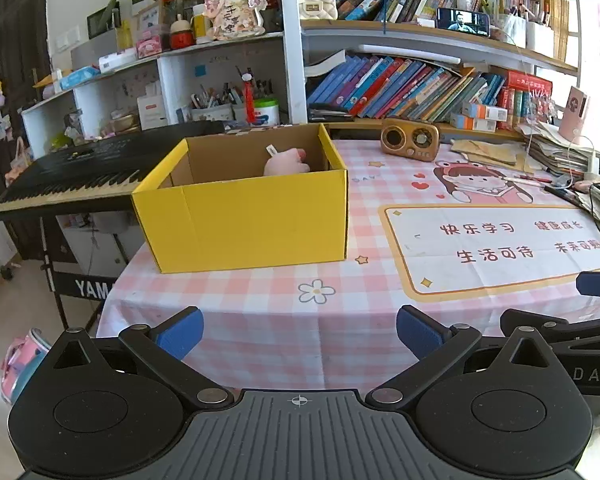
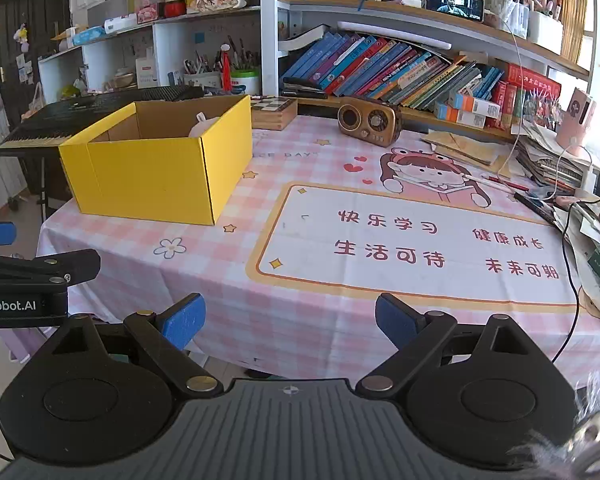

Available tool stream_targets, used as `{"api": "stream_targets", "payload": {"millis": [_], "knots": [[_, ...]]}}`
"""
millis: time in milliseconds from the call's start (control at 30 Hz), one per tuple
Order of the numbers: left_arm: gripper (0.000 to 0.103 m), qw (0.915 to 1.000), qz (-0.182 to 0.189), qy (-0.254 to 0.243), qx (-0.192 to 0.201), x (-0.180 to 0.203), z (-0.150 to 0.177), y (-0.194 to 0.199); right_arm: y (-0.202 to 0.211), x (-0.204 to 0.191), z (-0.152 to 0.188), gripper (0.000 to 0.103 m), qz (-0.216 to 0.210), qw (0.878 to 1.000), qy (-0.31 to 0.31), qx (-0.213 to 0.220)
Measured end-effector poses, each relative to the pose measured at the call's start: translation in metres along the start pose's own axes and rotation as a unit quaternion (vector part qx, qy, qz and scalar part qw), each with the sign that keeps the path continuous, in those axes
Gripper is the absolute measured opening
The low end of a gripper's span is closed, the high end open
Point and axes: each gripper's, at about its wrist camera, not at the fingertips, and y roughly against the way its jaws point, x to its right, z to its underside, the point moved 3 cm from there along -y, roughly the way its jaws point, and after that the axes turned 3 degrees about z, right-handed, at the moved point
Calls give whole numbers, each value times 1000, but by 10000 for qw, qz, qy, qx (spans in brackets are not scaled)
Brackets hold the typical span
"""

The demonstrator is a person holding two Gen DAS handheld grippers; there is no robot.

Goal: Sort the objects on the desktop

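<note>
Hand-held gripper (image 1: pixel 300 330) gaping; boxy yellow cardboard carton (image 1: pixel 244 220).

Table cover: pink checked tablecloth (image 2: pixel 228 312) with cartoon girl print at 1 o'clock.
Radio: brown retro radio (image 2: pixel 369 121) at 12 o'clock, near the bookshelf.
Keyboard: black piano keyboard (image 1: pixel 72 176) at 10 o'clock.
Books: leaning row of books (image 2: pixel 384 68) behind the radio.
Phone: lit phone (image 2: pixel 455 4) at 1 o'clock, upper shelf.

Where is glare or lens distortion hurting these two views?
Left wrist view: window glare whitens the right edge past the paper stack; fisheye bends the shelf post. Right wrist view: same washout at right, a blurred smear in the bottom-right corner; yellow box stays sharp.
</note>
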Motion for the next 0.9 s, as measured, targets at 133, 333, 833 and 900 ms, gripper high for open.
{"api": "stream_targets", "payload": {"millis": [133,333,833,900], "knots": [[103,10000,37,2,-32,0,0,-1,-1,0,2,92,-2,10000,-2,-6],[103,10000,75,21,-46,0,0,-1,-1,0,1,92,-4,10000,-1,-14],[103,9998,177,106,-12,-1,-1,-3,-5,-2,2,92,-38,9999,1,-93],[103,9998,158,103,-22,0,-2,-4,-6,-2,2,92,-40,9999,3,-110]]}}
